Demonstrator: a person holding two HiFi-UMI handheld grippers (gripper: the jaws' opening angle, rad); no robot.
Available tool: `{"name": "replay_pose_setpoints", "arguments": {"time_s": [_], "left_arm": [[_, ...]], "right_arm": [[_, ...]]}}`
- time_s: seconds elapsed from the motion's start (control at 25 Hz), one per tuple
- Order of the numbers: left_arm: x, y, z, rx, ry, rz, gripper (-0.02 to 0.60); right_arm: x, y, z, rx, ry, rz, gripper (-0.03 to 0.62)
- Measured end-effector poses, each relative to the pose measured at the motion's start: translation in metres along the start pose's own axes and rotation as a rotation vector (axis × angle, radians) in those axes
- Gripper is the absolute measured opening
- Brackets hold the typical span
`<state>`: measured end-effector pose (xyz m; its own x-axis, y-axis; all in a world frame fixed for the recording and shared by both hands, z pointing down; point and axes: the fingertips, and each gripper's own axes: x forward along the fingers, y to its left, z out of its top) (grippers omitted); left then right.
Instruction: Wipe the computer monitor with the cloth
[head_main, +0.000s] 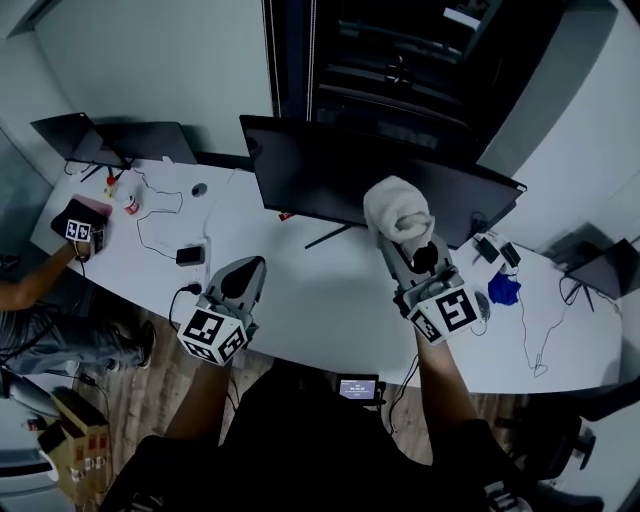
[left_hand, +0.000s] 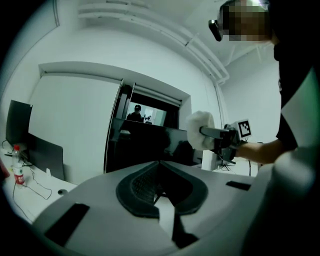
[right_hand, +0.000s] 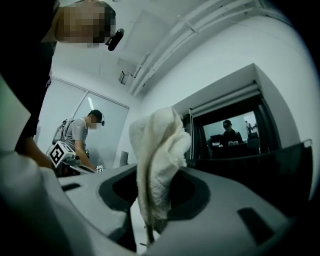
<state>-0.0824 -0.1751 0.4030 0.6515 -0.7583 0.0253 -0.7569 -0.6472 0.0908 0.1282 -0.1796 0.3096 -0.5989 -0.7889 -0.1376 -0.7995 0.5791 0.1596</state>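
Right hand-held gripper (head_main: 408, 240) is clamped on the white cloth (head_main: 393, 205), which bunches up past the jaws at the monitor (head_main: 320, 170) face; contact unclear. Monitor dark, upright on the desk (head_main: 310, 300). Left hand-held gripper (head_main: 243, 275): jaws together, empty, short of the monitor's left end.

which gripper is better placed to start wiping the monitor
Right. The right gripper is shut on the cloth, held up near the monitor screen. The left gripper is shut, empty, and lower over the desk.
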Motion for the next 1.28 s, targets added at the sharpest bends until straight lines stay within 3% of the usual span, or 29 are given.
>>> {"name": "replay_pose_setpoints", "arguments": {"time_s": [0.32, 0.72, 1.08, 1.28], "left_arm": [[0.029, 0.05, 0.032, 0.014, -0.028, -0.039, -0.006], [0.04, 0.103, 0.044, -0.015, -0.044, -0.053, -0.006], [0.035, 0.123, 0.036, -0.039, -0.034, -0.065, -0.006], [0.029, 0.129, 0.03, -0.051, -0.017, -0.058, -0.006]], "right_arm": [[0.112, -0.006, 0.058, -0.199, -0.005, 0.113, 0.137], [0.25, 0.01, 0.063, -0.516, 0.154, 0.252, 0.135], [0.315, 0.035, 0.02, -0.891, 0.414, 0.428, 0.135], [0.32, 0.032, 0.004, -0.942, 0.489, 0.476, 0.135]]}}
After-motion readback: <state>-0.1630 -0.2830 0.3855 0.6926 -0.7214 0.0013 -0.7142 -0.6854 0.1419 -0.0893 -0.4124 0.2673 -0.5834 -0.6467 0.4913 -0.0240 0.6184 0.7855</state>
